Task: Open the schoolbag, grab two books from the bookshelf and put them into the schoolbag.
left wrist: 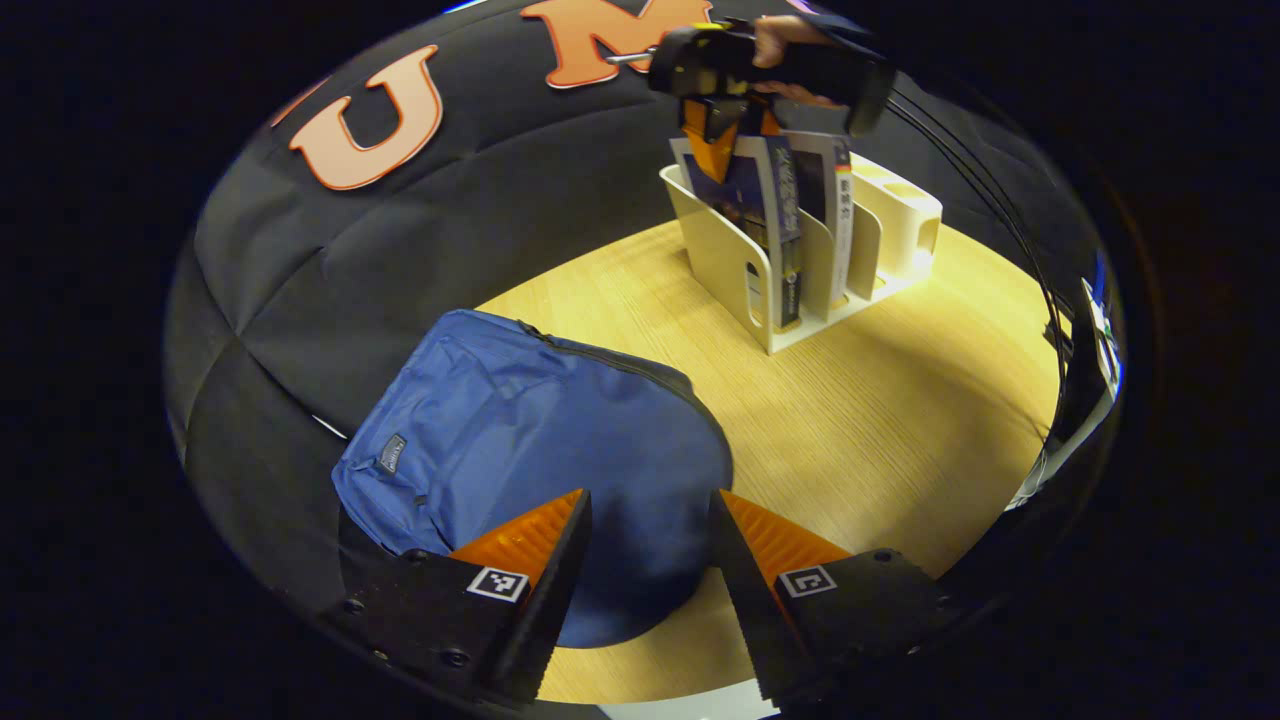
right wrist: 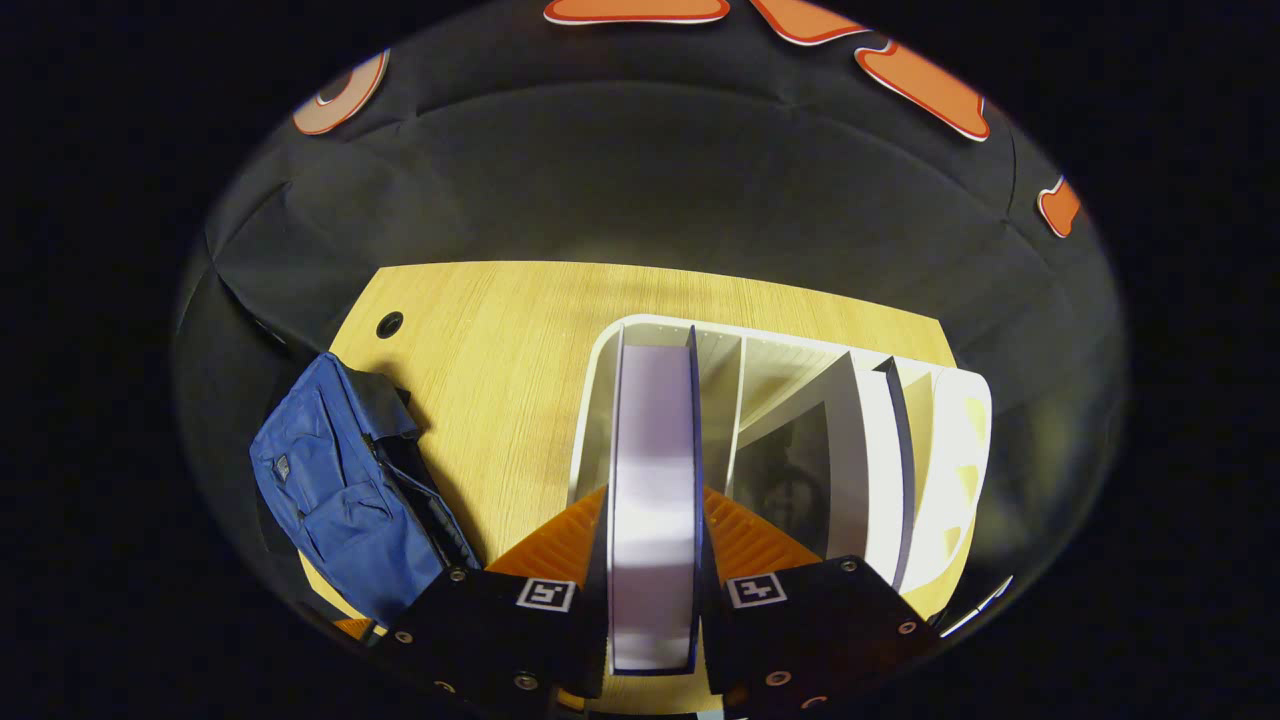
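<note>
Here the right gripper [right wrist: 652, 560] was pinching the top edge of a dark-covered book [right wrist: 652, 470] that stood upright in the nearest slot of the white file-rack bookshelf [right wrist: 600, 400], both fingers pressed against its covers. A second book [right wrist: 885, 470] leaned two slots away, to that gripper's right. The left gripper [left wrist: 648, 560] hung spread and empty just above the blue schoolbag [left wrist: 500, 430], which lay flat on the wooden counter [left wrist: 850, 420] below and ahead of it, its zip apparently parted along the side. The hold sat only on the book's upper edge, so I judged the book could swing or slip as it lifted, or drag the light bookshelf along if it caught a divider.
</note>
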`<state>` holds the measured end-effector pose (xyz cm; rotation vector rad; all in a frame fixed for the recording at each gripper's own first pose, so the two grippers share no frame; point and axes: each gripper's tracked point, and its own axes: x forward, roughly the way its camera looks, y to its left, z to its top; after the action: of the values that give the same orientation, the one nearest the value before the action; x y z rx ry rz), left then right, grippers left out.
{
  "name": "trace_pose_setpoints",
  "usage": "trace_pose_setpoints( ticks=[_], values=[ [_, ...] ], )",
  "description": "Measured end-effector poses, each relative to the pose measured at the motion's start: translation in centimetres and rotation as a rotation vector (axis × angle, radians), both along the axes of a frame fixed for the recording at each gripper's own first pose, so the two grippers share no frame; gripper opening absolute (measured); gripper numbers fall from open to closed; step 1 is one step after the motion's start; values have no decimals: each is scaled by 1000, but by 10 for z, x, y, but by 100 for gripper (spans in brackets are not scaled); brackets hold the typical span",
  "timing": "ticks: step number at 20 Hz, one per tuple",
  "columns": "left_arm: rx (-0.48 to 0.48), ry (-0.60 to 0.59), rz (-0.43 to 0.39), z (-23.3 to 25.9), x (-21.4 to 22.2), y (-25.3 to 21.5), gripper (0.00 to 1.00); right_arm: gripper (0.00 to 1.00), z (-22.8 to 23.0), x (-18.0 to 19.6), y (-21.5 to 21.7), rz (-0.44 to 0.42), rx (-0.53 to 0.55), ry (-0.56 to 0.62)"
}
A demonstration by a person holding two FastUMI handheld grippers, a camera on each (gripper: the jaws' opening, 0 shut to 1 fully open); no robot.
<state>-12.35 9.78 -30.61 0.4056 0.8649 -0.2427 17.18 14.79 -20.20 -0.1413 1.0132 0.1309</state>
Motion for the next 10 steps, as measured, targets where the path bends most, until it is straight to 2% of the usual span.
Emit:
trace_pose_setpoints(
  ticks=[6, 10],
  values=[
    [170, 53, -35, -31, -11, -5, 77, 42, -2, 0, 0, 2, 2, 3],
    [262, 81, -7, -51, -14, 4, 77, 43, -6, -1, 0, 9, -3, 12]
  ],
)
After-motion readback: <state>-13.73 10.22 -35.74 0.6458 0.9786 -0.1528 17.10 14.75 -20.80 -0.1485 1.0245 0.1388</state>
